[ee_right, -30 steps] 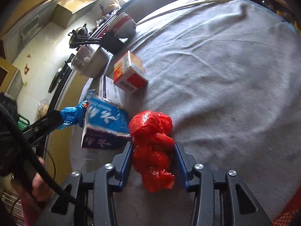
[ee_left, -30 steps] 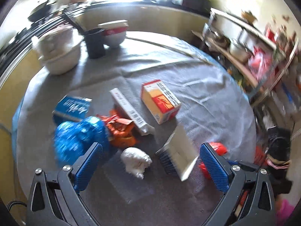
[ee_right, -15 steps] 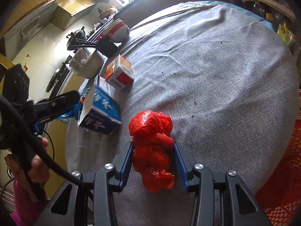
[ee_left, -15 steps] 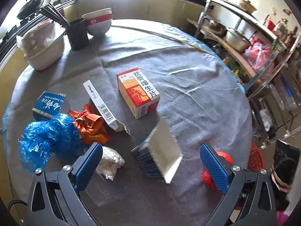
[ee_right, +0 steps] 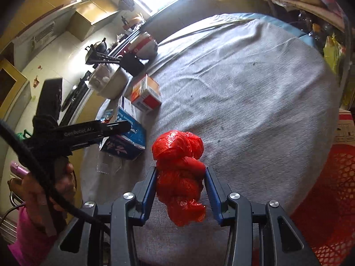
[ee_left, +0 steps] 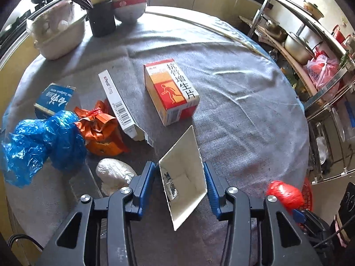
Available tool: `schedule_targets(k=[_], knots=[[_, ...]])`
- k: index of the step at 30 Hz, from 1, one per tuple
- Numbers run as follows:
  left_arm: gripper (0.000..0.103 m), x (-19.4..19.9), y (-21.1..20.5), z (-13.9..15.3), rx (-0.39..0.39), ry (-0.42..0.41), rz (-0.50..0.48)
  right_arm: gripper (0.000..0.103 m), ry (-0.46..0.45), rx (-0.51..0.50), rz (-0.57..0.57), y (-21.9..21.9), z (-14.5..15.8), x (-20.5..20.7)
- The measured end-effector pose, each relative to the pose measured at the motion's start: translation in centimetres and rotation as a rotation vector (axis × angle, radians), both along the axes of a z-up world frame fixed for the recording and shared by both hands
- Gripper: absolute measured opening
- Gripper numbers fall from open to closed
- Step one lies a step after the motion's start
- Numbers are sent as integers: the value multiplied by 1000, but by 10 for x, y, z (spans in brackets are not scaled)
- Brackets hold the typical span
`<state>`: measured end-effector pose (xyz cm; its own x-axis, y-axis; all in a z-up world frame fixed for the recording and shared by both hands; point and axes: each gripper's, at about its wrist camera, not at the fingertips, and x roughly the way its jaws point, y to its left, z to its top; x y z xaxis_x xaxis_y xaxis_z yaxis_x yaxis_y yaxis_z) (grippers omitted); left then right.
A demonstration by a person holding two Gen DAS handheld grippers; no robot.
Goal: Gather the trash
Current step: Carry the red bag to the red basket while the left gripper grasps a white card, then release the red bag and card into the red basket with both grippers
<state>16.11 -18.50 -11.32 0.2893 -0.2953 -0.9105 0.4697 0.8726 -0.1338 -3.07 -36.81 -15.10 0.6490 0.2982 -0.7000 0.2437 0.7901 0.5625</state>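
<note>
Now the left gripper (ee_left: 179,185) has its two blue-padded fingers pressed on both sides of an open white cardboard box (ee_left: 183,184), whose blue printed outside shows in the right wrist view. The box is tilted, with its open mouth facing the camera and some crumpled foil inside. It sits right between the pads, close over the grey cloth of the round table (ee_left: 244,115); I cannot tell if it touches the cloth.

The right gripper (ee_right: 180,189) is clamped on a crumpled red plastic bag (ee_right: 180,173). The bag bulges above the fingers and hangs a little below them, near the table edge. Beside this edge, low on the right, is a red plastic mesh basket (ee_right: 328,190).

Other trash lies on the cloth ahead of the left gripper: a white crumpled paper ball (ee_left: 114,175) just beside the left finger, an orange plastic wrapper (ee_left: 99,130), a blue crumpled plastic bag (ee_left: 40,146), a small blue carton (ee_left: 54,98), a long white box with a barcode (ee_left: 119,106) and an orange and white medicine box with Chinese letters (ee_left: 170,90). At the far side stand a black chopstick holder (ee_left: 102,17), stacked bowls (ee_left: 129,3) and a white basin (ee_left: 60,35).
</note>
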Motion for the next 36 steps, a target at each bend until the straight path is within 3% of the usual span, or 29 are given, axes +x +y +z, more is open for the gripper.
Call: schedule_targets(k=[5,10,17,23,27,30,36], knots=[[42,-18,-4,12,-26,-31,-32,46,-8,-3,-55,-21,3,-23],[42,-54,-22,28,-63,-52,-142,46,5,-28,-122,-47,2,-54],[43,-123,-75,32,-134,11,-380,46,82,-50,-271,-97,-14,-119],[45,-174,-118,25,-169,89,-529,46,124,-25,-369,-130,-22,-161],[53,-199,-140,23,-166,102,-605,56,127,17,-408,-143,-23,-176],[69,-208,-150,25,-156,68,-636,64,110,30,-450,-152,-19,-186],[69,-197,-137,32,-146,6,-595,64,72,9,-466,-150,-7,-188]])
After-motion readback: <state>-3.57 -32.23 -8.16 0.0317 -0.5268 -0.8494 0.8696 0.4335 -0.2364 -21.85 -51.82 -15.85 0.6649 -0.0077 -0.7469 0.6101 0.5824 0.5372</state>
